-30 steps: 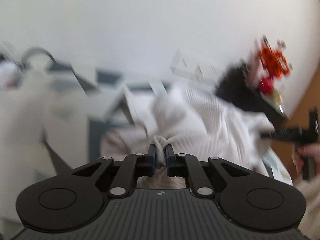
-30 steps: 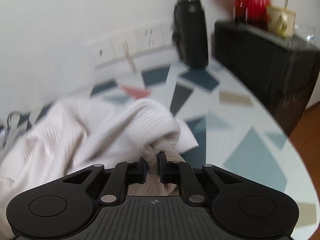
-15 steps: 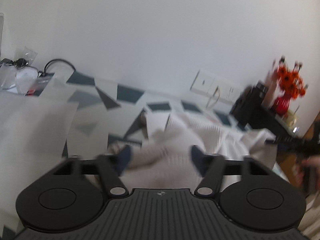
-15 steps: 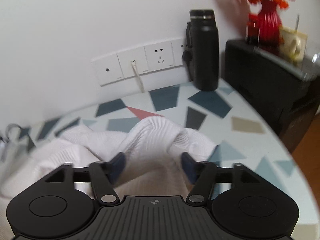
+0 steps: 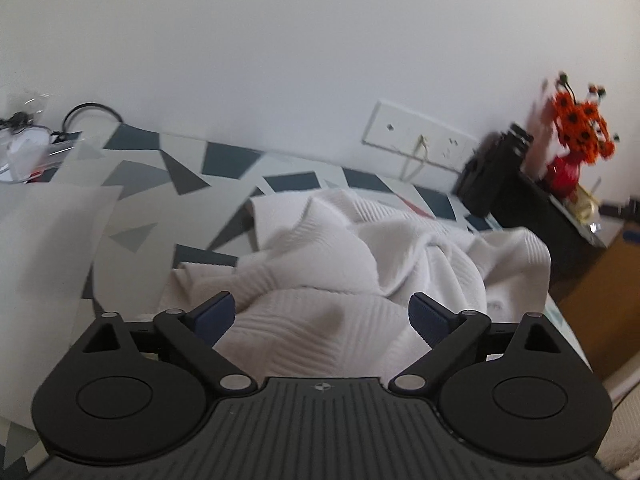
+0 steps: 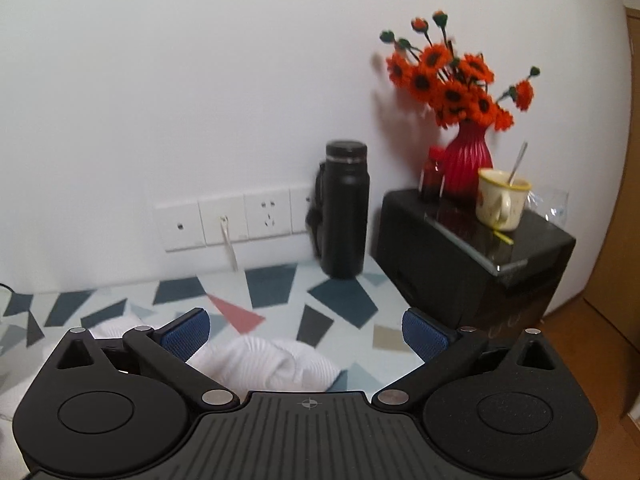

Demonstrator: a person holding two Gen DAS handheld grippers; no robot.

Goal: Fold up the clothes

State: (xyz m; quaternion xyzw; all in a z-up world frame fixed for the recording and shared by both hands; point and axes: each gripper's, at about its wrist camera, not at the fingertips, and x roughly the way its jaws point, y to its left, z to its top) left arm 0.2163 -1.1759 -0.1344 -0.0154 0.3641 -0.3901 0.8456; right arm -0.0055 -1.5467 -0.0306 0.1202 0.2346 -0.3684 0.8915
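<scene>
Left wrist view: left gripper (image 5: 322, 314) has jaws spread wide, just opened, gripping nothing; the white ribbed garment (image 5: 360, 264) lies crumpled on the patterned table (image 5: 168, 168) between and beyond the blue pads (image 5: 214, 316), no pad pressing it. At 10 o'clock, cables and a clear wrapper (image 5: 28, 148) are blurred, contents unreadable. At 2 o'clock, the flask (image 5: 494, 168) and flowers (image 5: 580, 128) are smeared.

Right wrist view: right gripper (image 6: 304, 334) is likewise wide, just opened, empty. The garment (image 6: 272, 364) shows only as a bunched edge at 6 o'clock, the rest cut off by the gripper body. Sharp here: outlet strip (image 6: 236, 220), black flask (image 6: 346, 208), red vase (image 6: 466, 160), cup with spoon (image 6: 502, 204).
</scene>
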